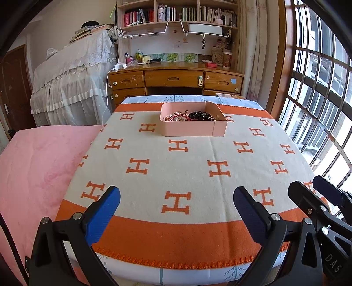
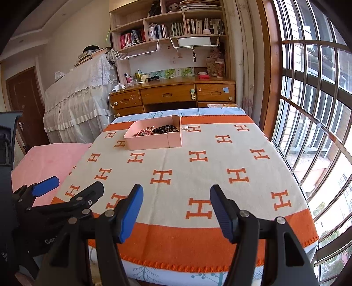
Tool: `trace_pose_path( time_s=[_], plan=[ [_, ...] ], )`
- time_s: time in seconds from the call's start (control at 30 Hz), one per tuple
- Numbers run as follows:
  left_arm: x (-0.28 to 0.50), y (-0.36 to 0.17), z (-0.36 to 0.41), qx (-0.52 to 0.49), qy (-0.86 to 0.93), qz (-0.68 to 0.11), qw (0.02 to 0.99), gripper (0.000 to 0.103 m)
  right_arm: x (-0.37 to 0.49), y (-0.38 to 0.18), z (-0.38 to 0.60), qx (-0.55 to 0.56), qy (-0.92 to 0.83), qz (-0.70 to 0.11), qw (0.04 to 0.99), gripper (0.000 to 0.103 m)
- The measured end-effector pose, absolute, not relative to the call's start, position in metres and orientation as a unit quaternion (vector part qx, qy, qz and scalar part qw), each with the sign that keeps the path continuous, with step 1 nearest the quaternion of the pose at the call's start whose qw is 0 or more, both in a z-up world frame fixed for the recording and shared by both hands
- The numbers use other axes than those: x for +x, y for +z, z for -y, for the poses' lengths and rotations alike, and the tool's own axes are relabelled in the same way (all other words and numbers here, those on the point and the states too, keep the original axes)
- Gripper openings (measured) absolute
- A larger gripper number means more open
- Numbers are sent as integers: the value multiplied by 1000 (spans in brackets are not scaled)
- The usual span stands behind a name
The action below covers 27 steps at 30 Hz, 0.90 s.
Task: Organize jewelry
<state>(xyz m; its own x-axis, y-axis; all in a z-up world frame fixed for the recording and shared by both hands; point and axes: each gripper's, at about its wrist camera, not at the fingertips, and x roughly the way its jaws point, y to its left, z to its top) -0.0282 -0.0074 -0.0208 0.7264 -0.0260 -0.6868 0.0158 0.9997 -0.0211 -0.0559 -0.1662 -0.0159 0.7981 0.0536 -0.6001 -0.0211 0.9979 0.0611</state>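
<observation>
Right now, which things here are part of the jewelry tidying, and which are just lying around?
Job: shallow pink rectangular tray; black bead bracelet; rose-gold chain jewelry; left gripper; right gripper.

Lying about: wooden desk; bookshelf books; orange H-patterned blanket.

My left wrist camera looks forward between its fingers from the blanket's (image 1: 176, 176) near edge; my right camera does likewise, alongside. Both share the distant pink tray (image 1: 189, 128) (image 2: 151, 140) and desk (image 1: 176, 76) ahead.
</observation>
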Motion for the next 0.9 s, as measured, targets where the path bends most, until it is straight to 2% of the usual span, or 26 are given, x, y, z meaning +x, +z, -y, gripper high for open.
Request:
trace_pose_path(
  time_s=[0.9],
  plan=[
    [-29, -20, 10, -7, -8, -367, 930, 102, -58, -17, 166, 27, 20, -313, 949, 64]
  ],
)
